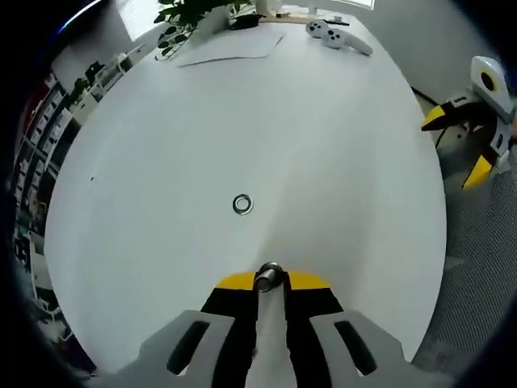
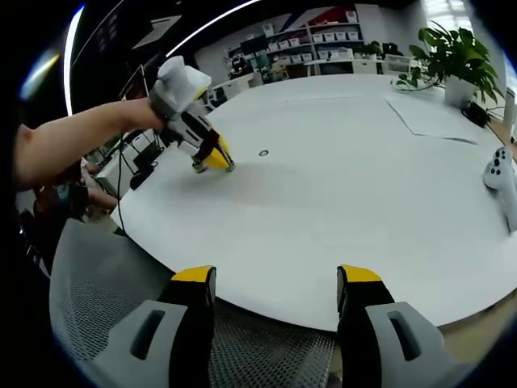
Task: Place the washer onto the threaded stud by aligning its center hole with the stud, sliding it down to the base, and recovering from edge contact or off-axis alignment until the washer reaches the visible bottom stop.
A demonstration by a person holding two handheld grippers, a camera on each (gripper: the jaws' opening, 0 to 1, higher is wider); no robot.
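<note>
My left gripper [image 1: 269,284] has its jaws closed on the threaded stud [image 1: 268,277], whose round metal end shows between the yellow tips, down at the white table [image 1: 323,145]; in the right gripper view I see that same gripper [image 2: 214,162] from the side, tips on the tabletop, held by a hand [image 2: 153,113] at the end of a bare forearm. My right gripper [image 2: 276,279] has its jaws wide apart with nothing between them, hanging just off the near edge of the table over a grey mesh chair [image 2: 105,283]; it also shows at the far right of the left gripper view [image 1: 477,121]. The washer [image 1: 242,204] lies flat on the table, a short way ahead of the stud and apart from it; in the right gripper view it is a small dark ring [image 2: 263,153] just beside the left gripper's tips. Farther back on the table I see a sheet of paper [image 1: 234,47], white controllers [image 1: 331,34] and a potted plant [image 2: 452,56].
</note>
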